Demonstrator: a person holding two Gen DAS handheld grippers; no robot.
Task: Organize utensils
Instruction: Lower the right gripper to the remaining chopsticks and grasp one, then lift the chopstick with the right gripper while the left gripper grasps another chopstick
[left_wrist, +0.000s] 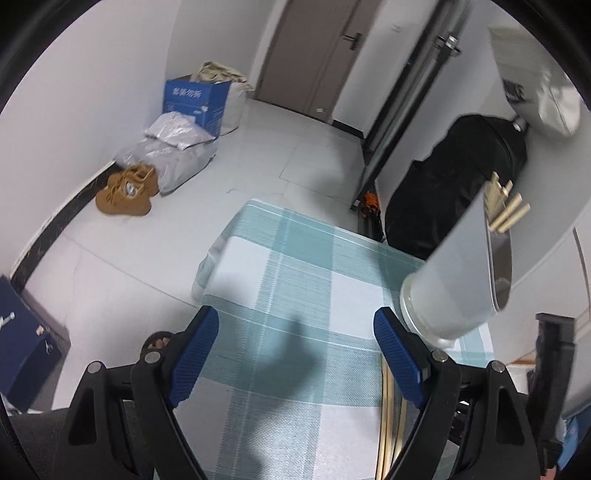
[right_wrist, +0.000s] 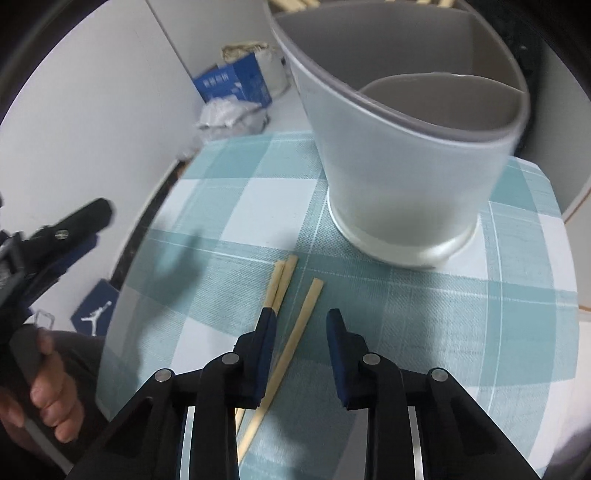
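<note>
Three chopsticks (right_wrist: 280, 332) lie on the checked cloth (right_wrist: 461, 332) just before the grey holder (right_wrist: 406, 177) — your right gripper (right_wrist: 301, 354) straddles one, unclamped; left gripper (left_wrist: 295, 358) gapes empty — centre it first.

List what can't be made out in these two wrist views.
- Utensil holder, right wrist view: the top edge cuts off the far compartment and the sticks in it; no count possible.
- Chopsticks on the cloth, right wrist view: near ends hidden under the right tongs; pad contact unclear.
- Chopsticks in the left wrist view: mostly hidden behind the left tongs.
- Holder interior, left wrist view: seen side-on and blurred.
</note>
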